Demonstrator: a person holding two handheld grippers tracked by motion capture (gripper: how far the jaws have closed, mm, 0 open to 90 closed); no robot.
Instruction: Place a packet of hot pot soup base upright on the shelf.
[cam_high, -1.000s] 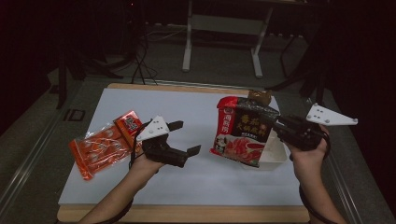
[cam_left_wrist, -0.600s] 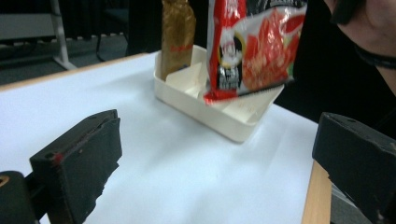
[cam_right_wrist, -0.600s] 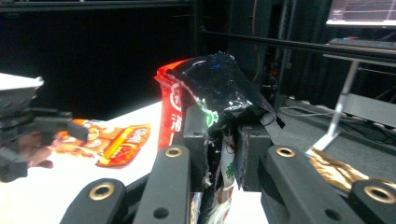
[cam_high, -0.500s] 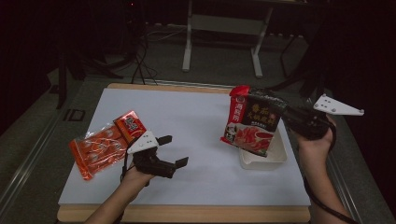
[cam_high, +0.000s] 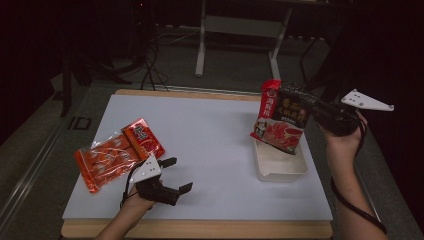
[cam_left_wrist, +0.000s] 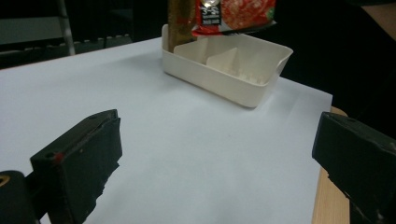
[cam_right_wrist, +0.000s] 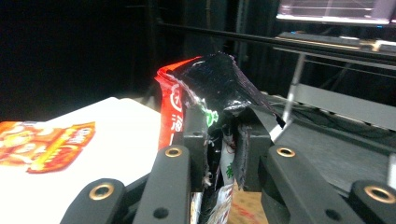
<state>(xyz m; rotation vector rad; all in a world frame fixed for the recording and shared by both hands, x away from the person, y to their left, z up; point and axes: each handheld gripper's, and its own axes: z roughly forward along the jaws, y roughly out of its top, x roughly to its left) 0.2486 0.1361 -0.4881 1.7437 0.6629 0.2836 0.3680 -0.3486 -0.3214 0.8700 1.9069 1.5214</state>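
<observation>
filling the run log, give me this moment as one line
right gripper: shut on red-black pouch | pouch above white bin | left gripper: open, holding nothing | orange packets: on table

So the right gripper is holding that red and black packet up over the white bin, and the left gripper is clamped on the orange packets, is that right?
Not quite. The left gripper holds nothing: the left gripper view shows its jaws wide apart over bare white table, and in the high view the orange packets lie beside it. The rest stands: the right gripper is shut on the red and black packet above the white bin.
</observation>
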